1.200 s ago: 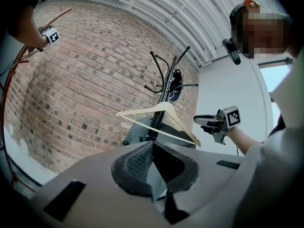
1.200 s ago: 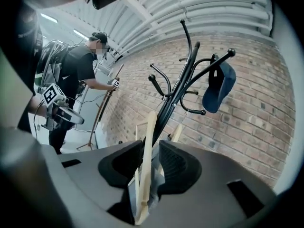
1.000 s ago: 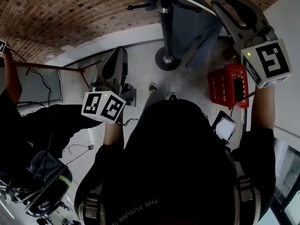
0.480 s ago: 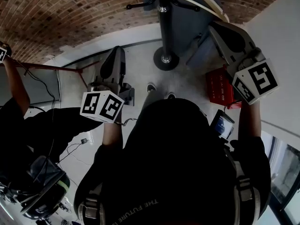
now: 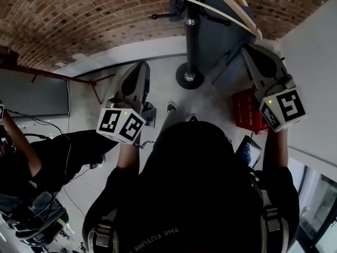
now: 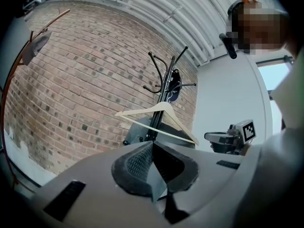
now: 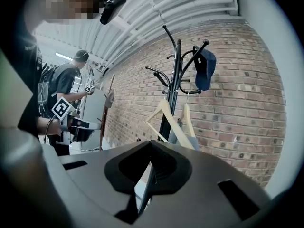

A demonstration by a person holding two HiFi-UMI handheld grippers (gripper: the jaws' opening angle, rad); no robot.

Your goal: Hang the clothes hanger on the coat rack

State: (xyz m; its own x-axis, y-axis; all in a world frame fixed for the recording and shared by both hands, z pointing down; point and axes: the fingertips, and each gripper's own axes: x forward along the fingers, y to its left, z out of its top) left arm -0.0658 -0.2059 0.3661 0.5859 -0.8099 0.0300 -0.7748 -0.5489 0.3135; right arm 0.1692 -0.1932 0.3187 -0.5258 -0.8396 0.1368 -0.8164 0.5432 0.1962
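Fingers of left gripper [image 6: 153, 148] and right gripper [image 7: 150, 146] together, empty; clothes hanger [image 6: 165, 105] on coat rack [image 6: 167, 80].

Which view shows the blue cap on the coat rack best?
The right gripper view: the blue cap hangs clear against the brick wall. The left gripper view shows it small and dark; the head view does not clearly show it.

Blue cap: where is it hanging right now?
In the right gripper view, the blue cap hangs on an upper right hook of the coat rack, above the wooden hangers.
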